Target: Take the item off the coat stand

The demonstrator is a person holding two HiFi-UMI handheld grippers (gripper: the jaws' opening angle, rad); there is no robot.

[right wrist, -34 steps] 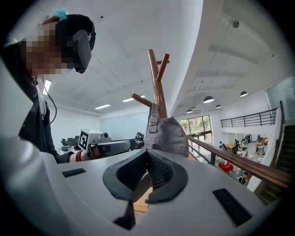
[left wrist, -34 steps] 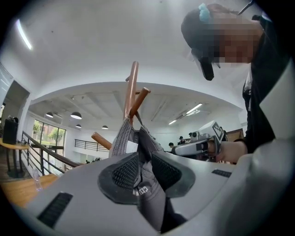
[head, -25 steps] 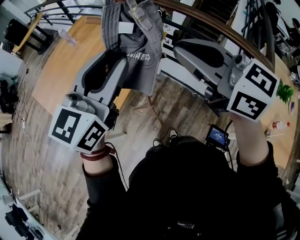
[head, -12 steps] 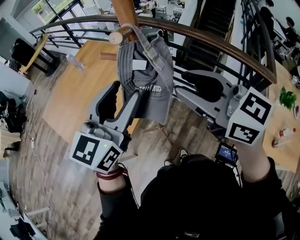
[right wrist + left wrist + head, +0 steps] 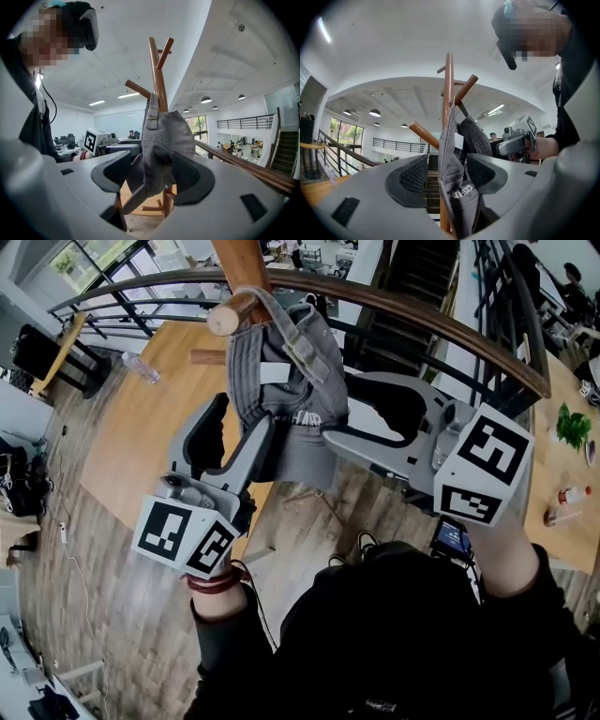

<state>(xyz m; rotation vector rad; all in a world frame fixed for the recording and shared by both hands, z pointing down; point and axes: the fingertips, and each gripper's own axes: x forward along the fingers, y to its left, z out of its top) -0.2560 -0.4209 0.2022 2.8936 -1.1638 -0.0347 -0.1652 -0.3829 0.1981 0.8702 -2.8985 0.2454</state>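
Observation:
A grey cap [image 5: 291, 381] hangs by its back strap from a peg [image 5: 230, 315] of the wooden coat stand [image 5: 239, 263]. My left gripper [image 5: 234, 442] reaches up from the lower left, and its jaws have just been opening. They stand wide, with the cap's lower edge [image 5: 461, 154] between them and no pad pressing on it. My right gripper [image 5: 339, 411] comes in from the right. Its jaws have just been opening too and straddle the cap's crown [image 5: 166, 140]. The stand's pole [image 5: 448, 93] rises behind the cap [image 5: 157, 65].
A curved wooden handrail [image 5: 441, 324] runs behind the stand, with a staircase beyond it. Below lie a light wooden platform [image 5: 141, 418] and grey plank flooring. A plastic bottle [image 5: 141, 367] lies on the platform. A small screen [image 5: 453, 538] hangs at the person's chest.
Both grippers' jaws have spread apart. The right gripper has moved left up to the cap, and the left gripper has closed in beneath it. The cap still hangs on its peg.

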